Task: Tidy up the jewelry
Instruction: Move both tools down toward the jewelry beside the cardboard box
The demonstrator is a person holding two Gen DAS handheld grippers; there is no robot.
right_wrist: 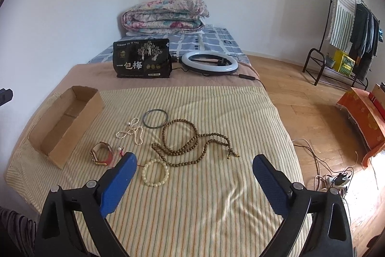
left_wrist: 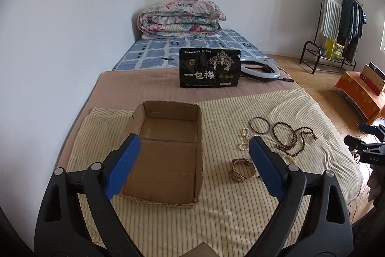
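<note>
Left wrist view: left gripper hangs over the striped cloth, its blue fingers spread wide with nothing between them, one over the cardboard box, the other just beside the watch.
Right wrist view: right gripper hovers above the near part of the same cloth, fingers wide apart and holding nothing.
Cardboard box: open-topped, brown, lying on the left part of the cloth; its inside shows only bare cardboard.
Watch: gold case with a reddish-brown strap, on the cloth near the box's right side, apart from it.
Pearl strand: small white beads in a loose tangle, between the watch and the dark bangle.
Dark bangle: thin ring lying flat, farthest from the grippers among the jewelry.
Brown bead necklace: long wooden beads in several loops, right of the pearls, with a small tassel end toward the right.
Pale bead bracelet: cream beads in a closed ring, nearest the right gripper, just below the brown loops.
Black pouch: stands upright on the tan blanket beyond the cloth, white characters on its front.
Ring light: lies flat beside the pouch, cable trailing right.
Folded quilt: floral, stacked at the far end of the bed against the wall.
Clothes rack: on the wooden floor at far right, garments hanging.
</note>
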